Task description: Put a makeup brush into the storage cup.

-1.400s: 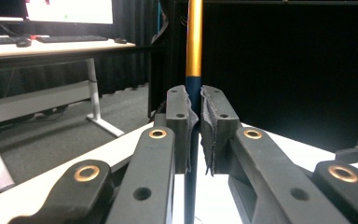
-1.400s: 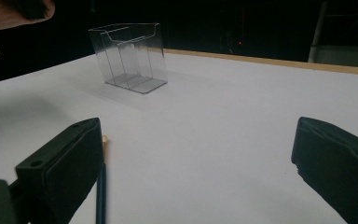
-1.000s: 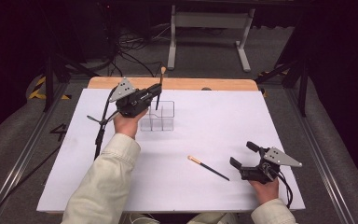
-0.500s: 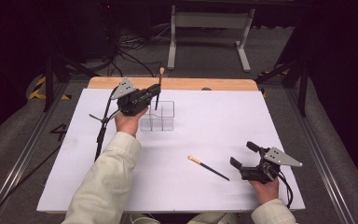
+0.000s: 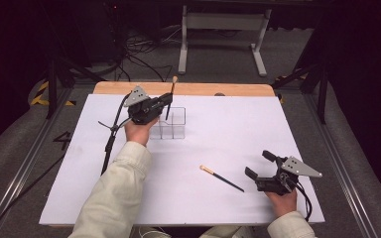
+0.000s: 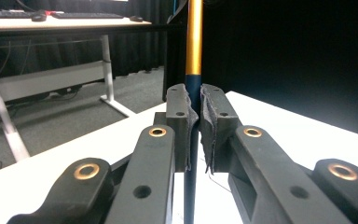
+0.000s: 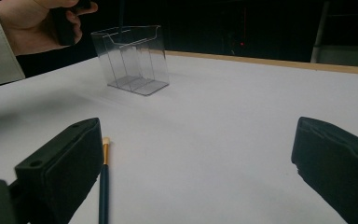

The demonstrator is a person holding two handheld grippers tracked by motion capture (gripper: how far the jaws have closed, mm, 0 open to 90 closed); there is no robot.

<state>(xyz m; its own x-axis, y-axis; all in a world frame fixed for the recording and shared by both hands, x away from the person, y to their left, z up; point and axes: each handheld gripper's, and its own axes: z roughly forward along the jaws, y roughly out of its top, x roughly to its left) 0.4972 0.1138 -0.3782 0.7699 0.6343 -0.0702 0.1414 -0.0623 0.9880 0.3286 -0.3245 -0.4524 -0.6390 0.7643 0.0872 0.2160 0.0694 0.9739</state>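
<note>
White table [image 5: 297,124] under both hands: left gripper [image 5: 167,101], forearm extended, clamped an upright brush [image 5: 170,96] over the clear organizer [image 5: 171,124]; right gripper [image 5: 258,163] rested wide open beside another brush [image 5: 222,178].

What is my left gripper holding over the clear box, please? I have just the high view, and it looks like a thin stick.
Observer: A brush, dark blue handle with a gold band, clamped upright between the left gripper pads.
Operator: Thank you. Is my right gripper ready for the other one?
Observer: Yes, the right gripper is open, and the second brush lies beside its left jaw, untouched.
</note>
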